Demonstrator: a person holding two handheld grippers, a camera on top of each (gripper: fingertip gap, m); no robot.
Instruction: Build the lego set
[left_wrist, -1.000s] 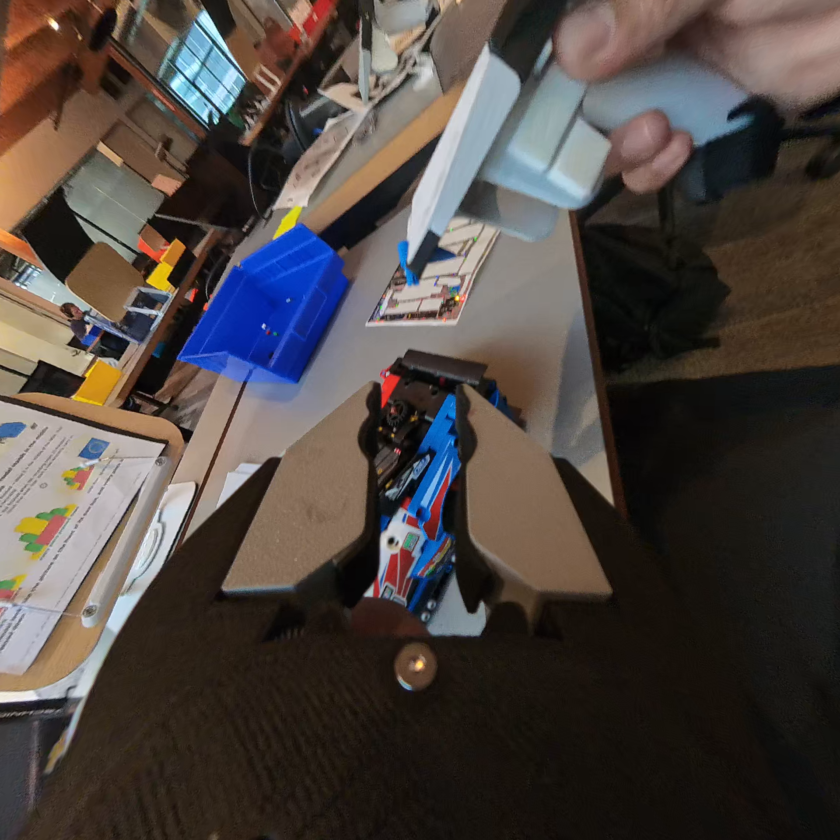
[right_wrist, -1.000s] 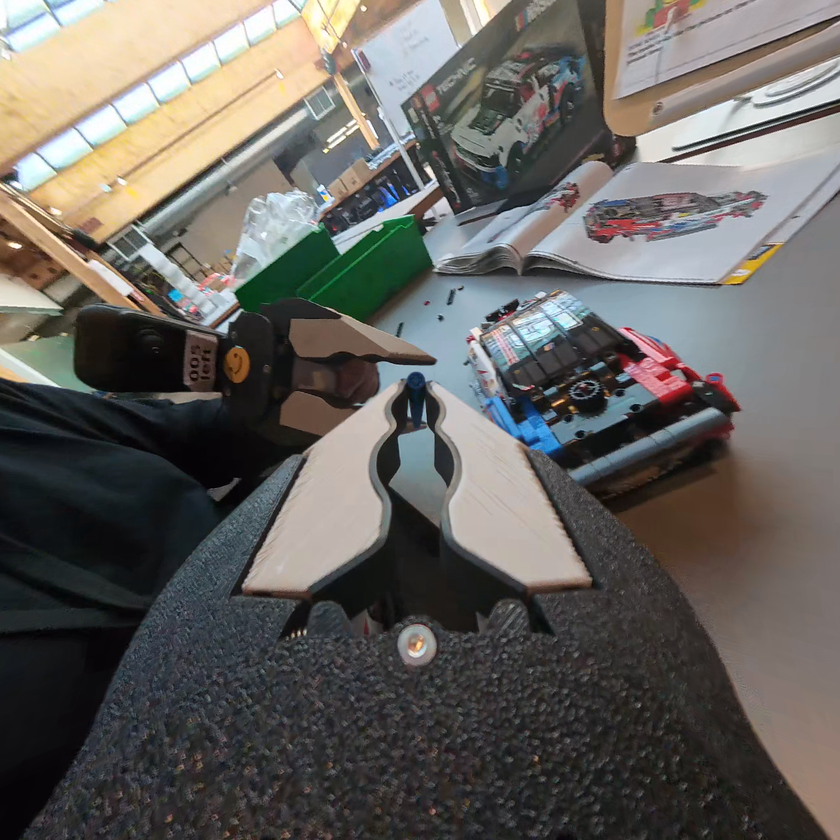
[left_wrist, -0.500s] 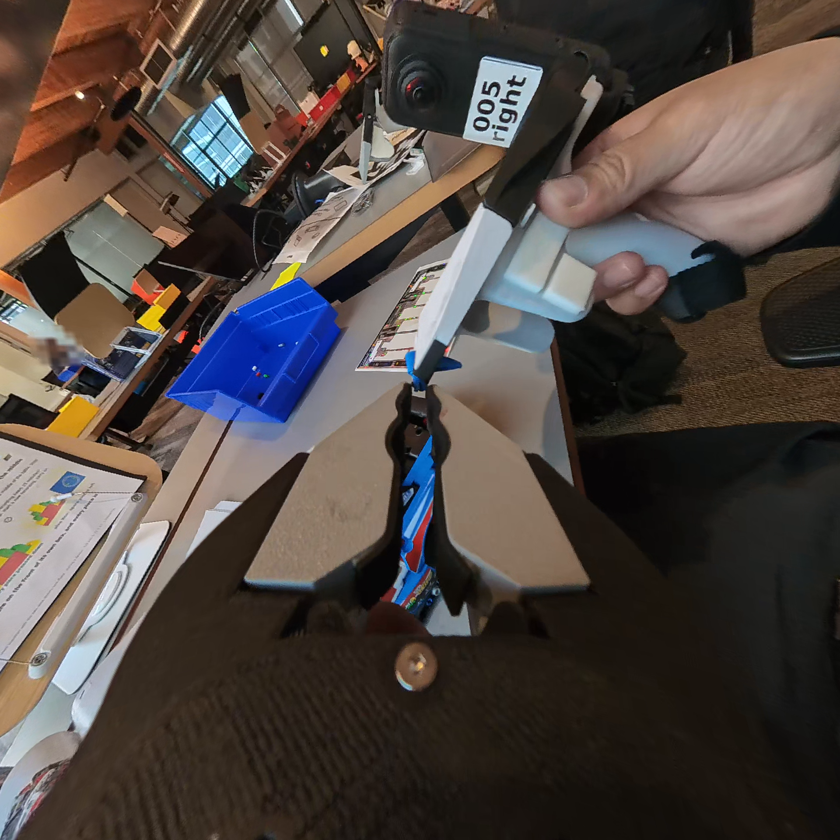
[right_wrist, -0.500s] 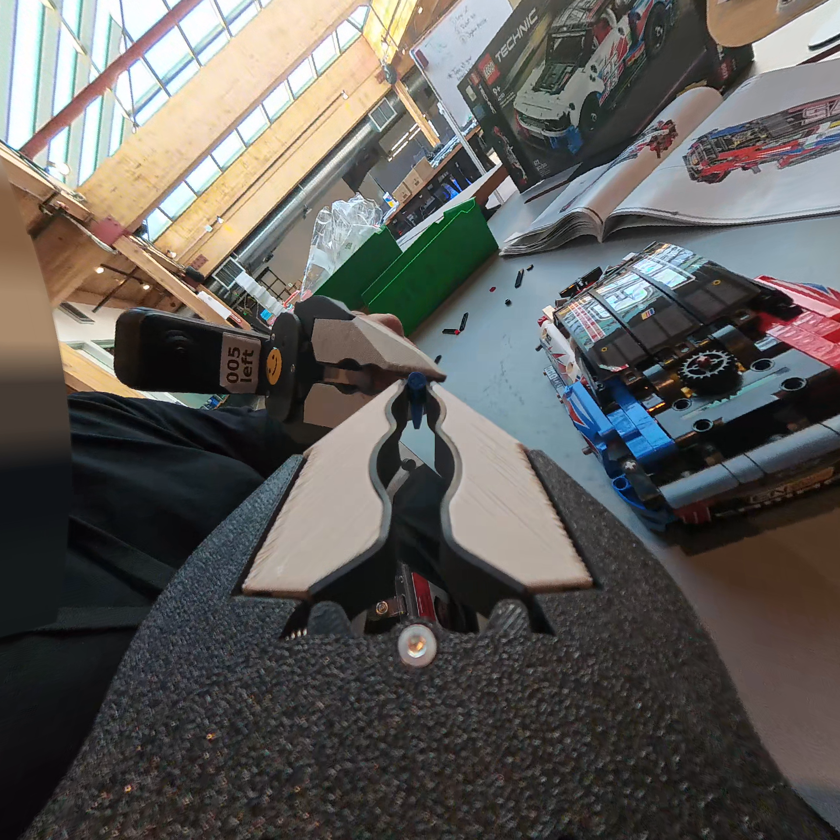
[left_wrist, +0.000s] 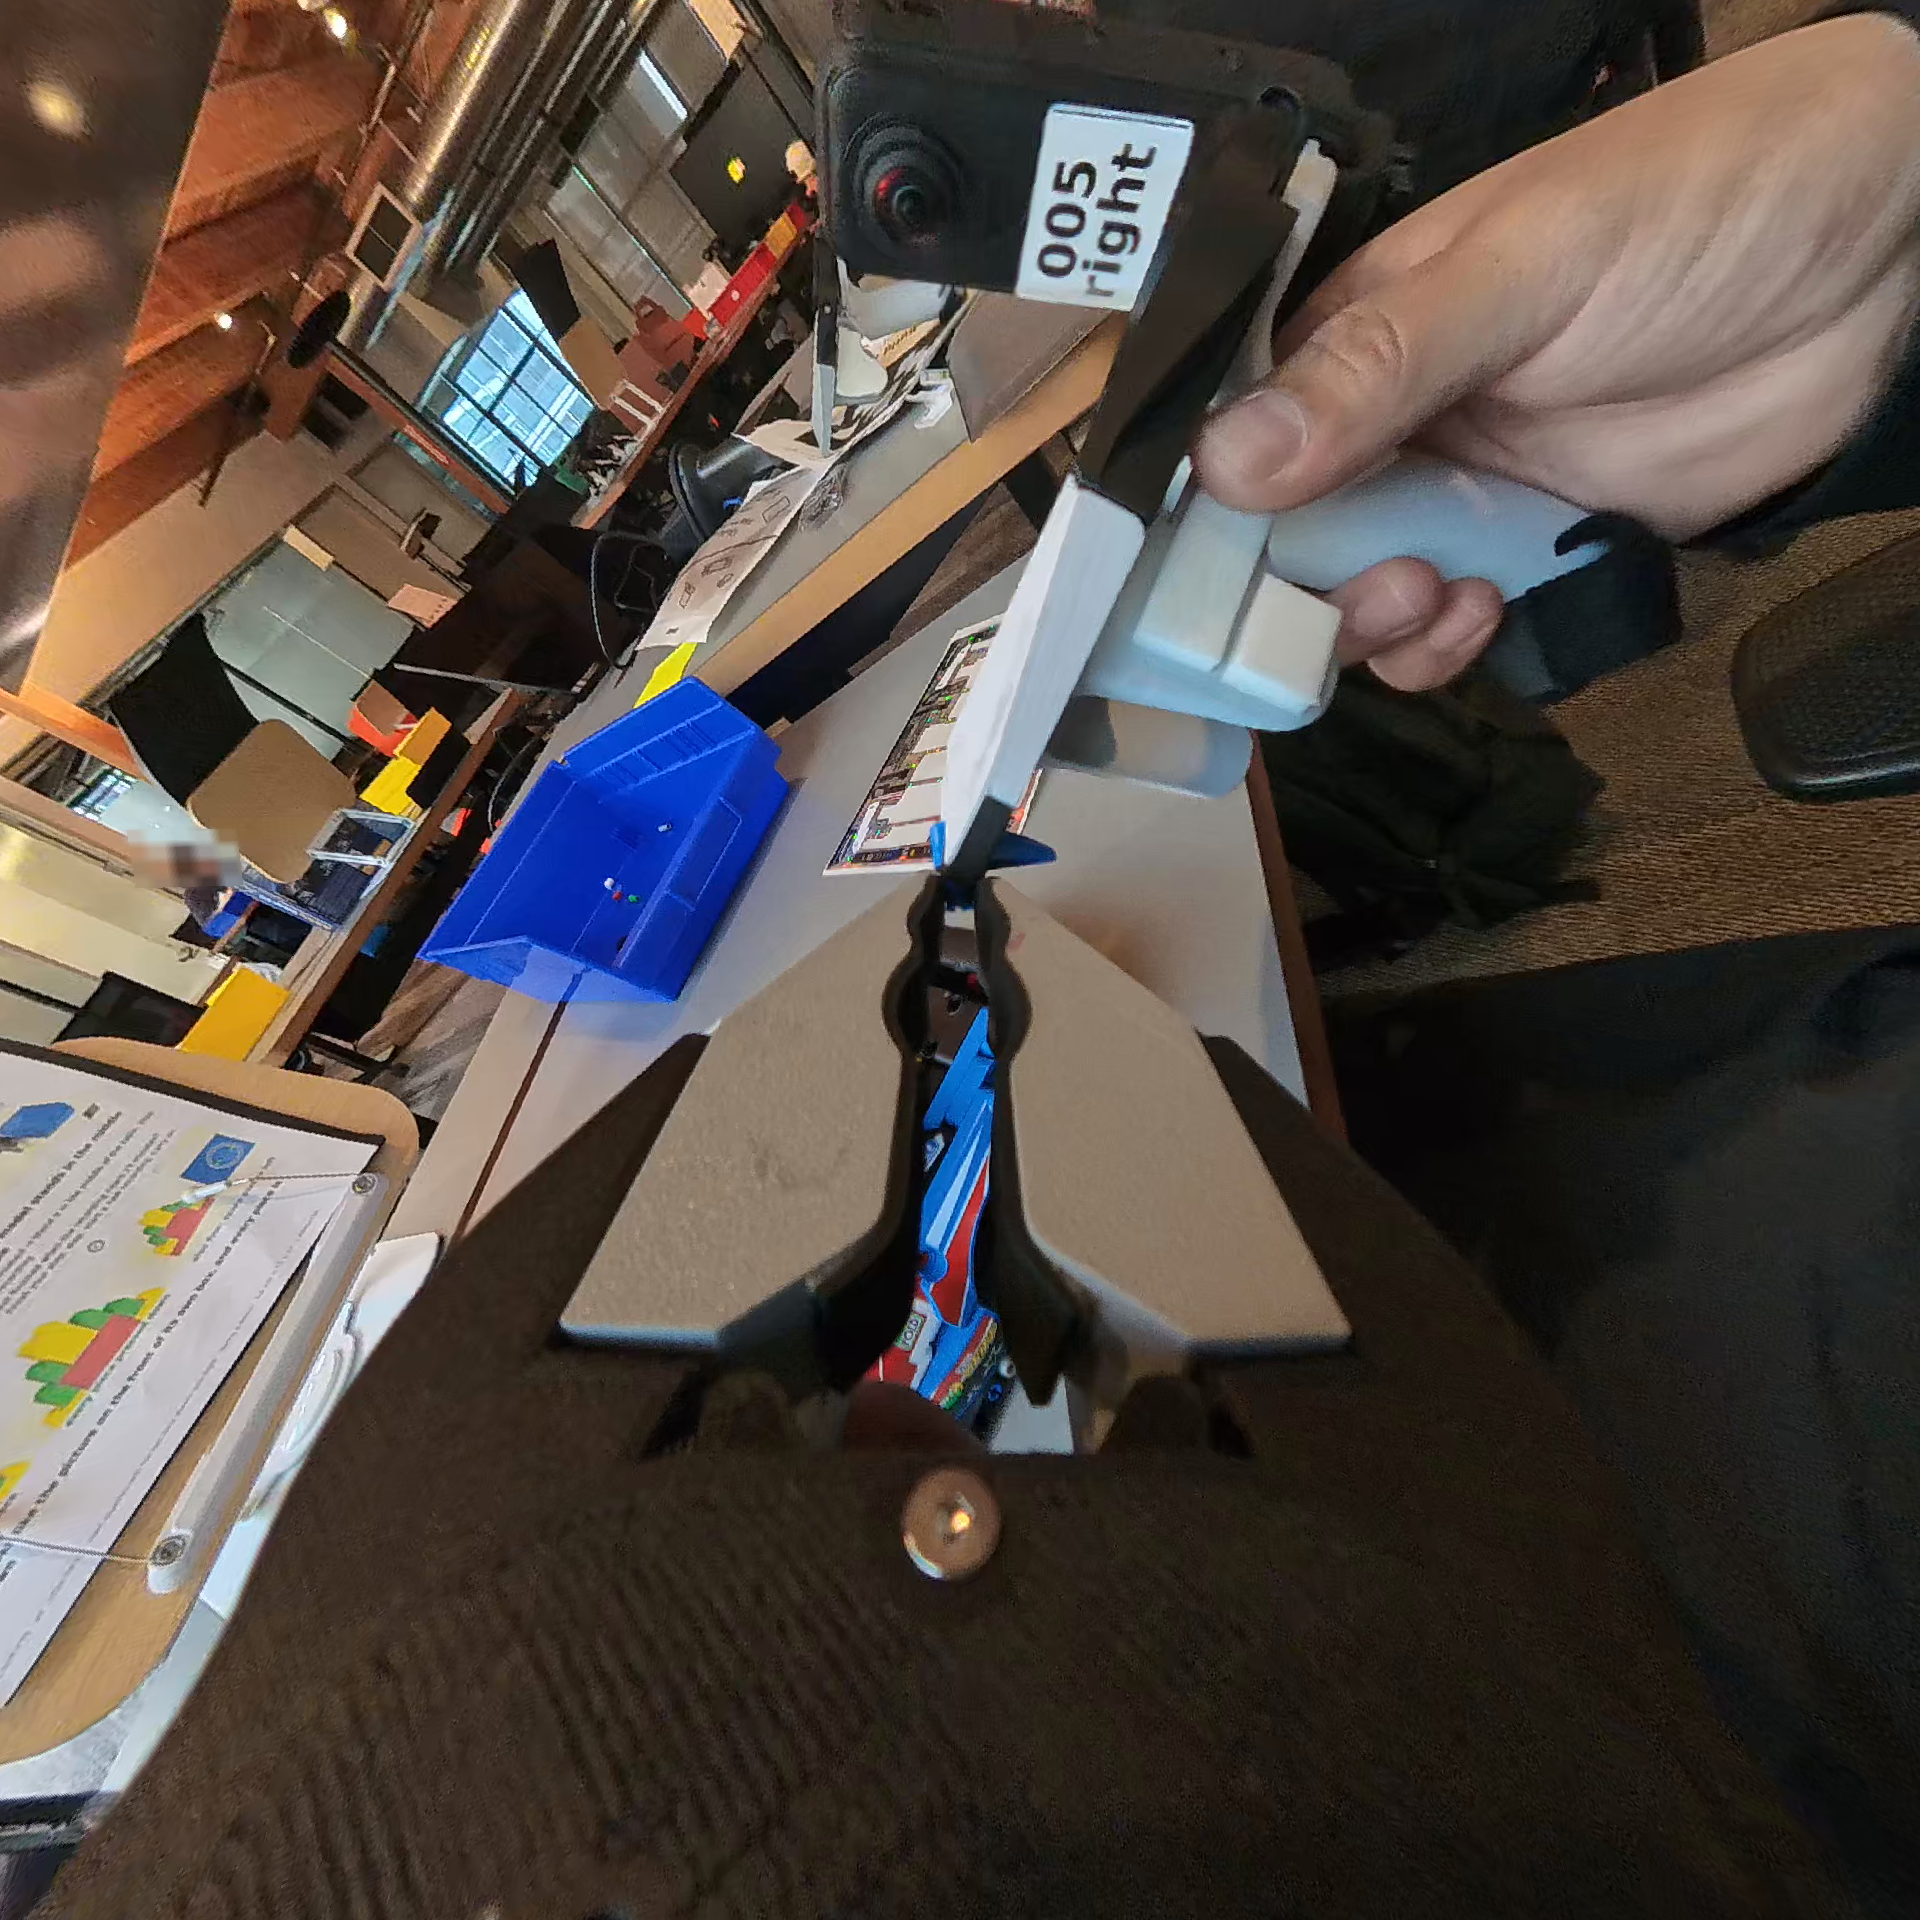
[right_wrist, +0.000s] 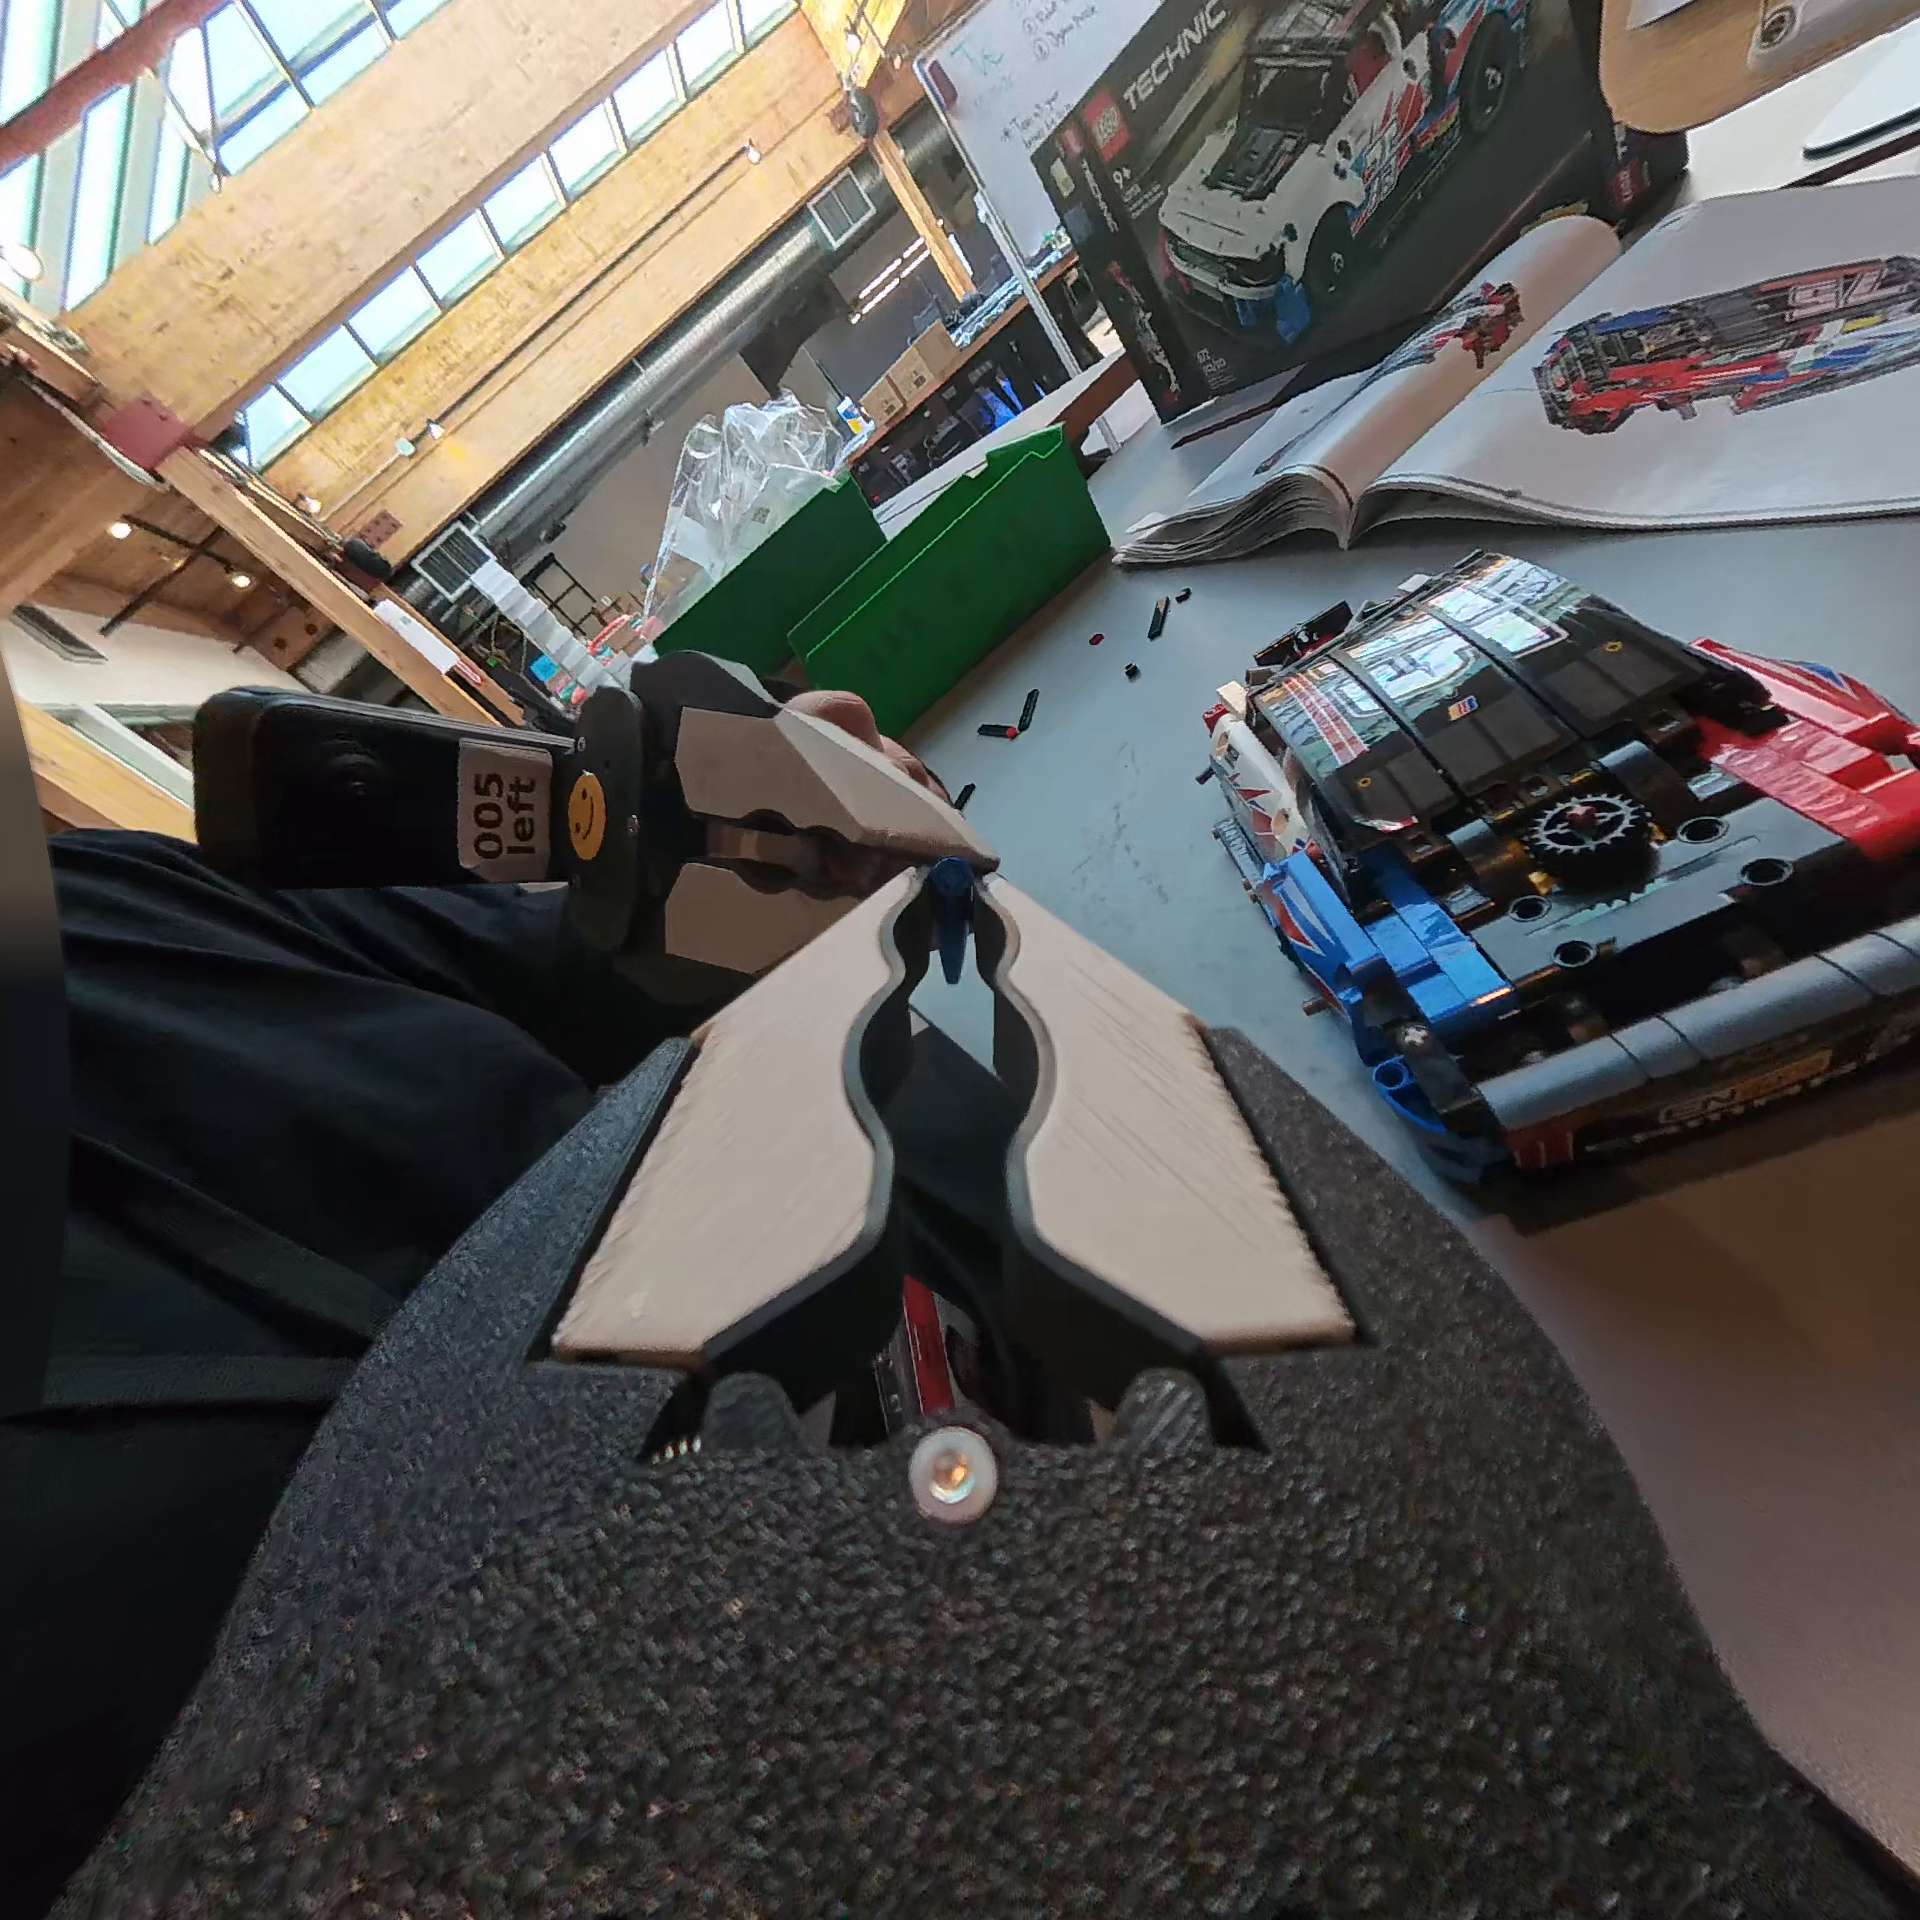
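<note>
Jaws of the right gripper (right_wrist: 951, 883) are clenched on a small blue lego piece (right_wrist: 951, 920), which stands pinched at the very tips with its lower end hanging in the gap behind them. The left gripper (left_wrist: 956, 894) meets it tip to tip; its jaws are drawn nearly together, but whether they hold anything I cannot tell. From the left wrist view the blue piece (left_wrist: 1013, 852) juts out sideways from the right gripper's tip (left_wrist: 977, 831), just above the left one's tips, and a hand (left_wrist: 1621, 343) grips the white handle. The lego car (right_wrist: 1538, 831), black on top with blue, red and white panels, rests on the grey desk (right_wrist: 1101, 821) near its front edge, well apart from the grippers. Loose small black and red parts (right_wrist: 1013, 722) lie scattered farther back, before two green bins (right_wrist: 935, 582). An open instruction booklet (right_wrist: 1558, 436) and the set's box (right_wrist: 1330, 177) sit toward the far side. In the left wrist view a blue bin (left_wrist: 623, 862) and a printed sheet (left_wrist: 914, 769) lie at the desk's other end.
</note>
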